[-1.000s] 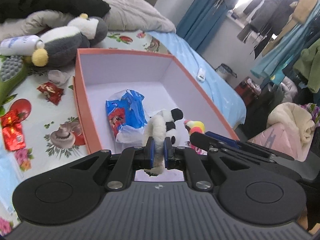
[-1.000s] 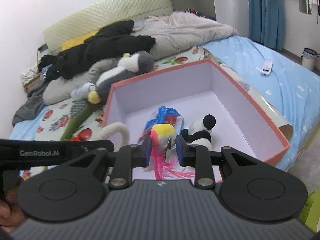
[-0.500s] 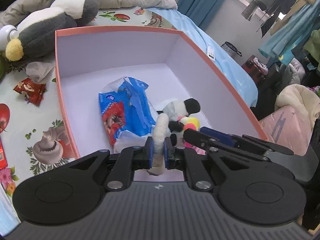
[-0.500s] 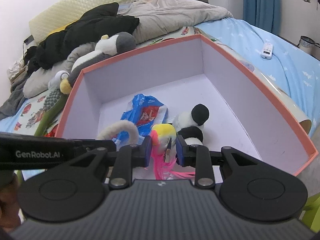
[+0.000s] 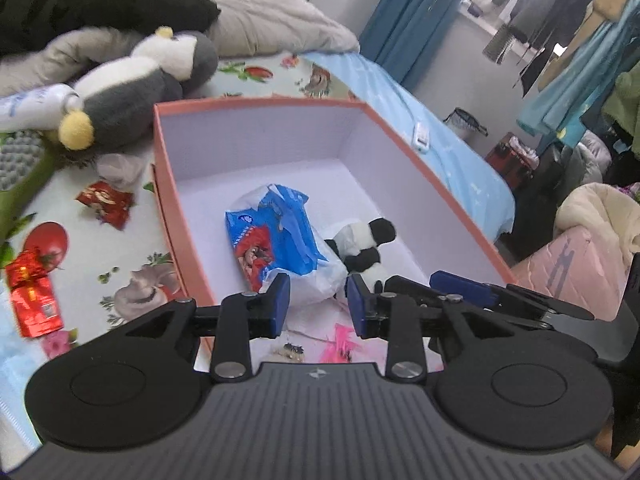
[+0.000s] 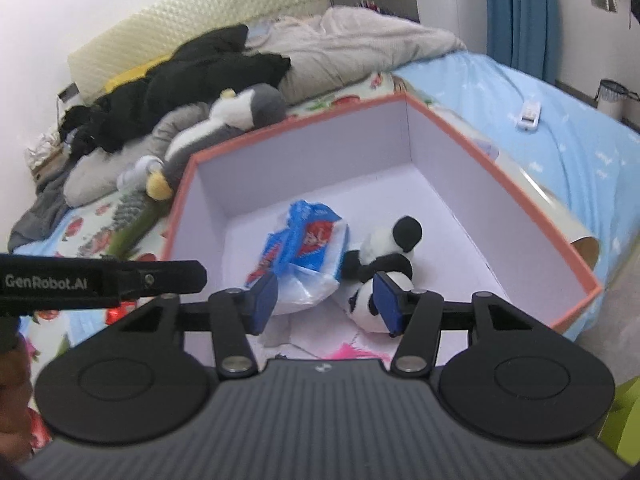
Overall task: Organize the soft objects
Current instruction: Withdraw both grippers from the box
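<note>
An orange-rimmed box with a lilac inside holds a blue snack packet and a black-and-white panda plush. Pink feathers of a small toy lie on the box floor just under both grippers. My left gripper hangs over the near end of the box, its jaws opening with nothing between the pads. My right gripper is beside it, jaws opening too and empty; the panda lies behind its right pad. Each view shows the other gripper's fingers.
A grey-and-white penguin plush lies on the bed left of the box, with a white bottle, a green massager and red packets. Black clothes and a grey quilt are piled behind. A remote rests on the blue sheet.
Both grippers have opened. The left let go of the white fuzzy plush strip, the right let go of the yellow-and-pink feather toy, which dropped to the box floor. Both views pulled back slightly.
</note>
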The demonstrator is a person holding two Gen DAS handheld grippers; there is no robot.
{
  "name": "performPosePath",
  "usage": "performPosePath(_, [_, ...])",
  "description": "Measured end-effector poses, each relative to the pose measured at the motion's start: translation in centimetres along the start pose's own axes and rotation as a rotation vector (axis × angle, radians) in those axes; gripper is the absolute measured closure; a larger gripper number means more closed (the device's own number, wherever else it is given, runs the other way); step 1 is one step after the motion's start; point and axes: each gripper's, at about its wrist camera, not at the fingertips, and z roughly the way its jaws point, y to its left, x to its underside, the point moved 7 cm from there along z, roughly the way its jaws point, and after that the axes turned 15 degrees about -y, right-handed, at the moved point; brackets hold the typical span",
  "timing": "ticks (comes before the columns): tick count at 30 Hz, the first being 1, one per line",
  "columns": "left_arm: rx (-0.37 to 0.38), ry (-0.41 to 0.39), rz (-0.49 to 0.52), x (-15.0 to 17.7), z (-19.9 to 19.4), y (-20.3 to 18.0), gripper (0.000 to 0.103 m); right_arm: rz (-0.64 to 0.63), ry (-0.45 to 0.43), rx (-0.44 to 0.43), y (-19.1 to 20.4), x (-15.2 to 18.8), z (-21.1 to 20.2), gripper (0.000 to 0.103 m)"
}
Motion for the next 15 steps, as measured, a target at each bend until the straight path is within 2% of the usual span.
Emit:
performPosePath(8, [-0.002,-0.089,0.021,0.0,-7.5,-1.1,0.067,0.003,-0.039,-0.016,2.0,-0.2,-5.1,0.047])
performPosePath(15, [-0.001,-0.123,0.012,1.8,-12.7,-1.8,0.067,-0.008,-0.061,-0.034,2.8,0.7,-9.4,0.047])
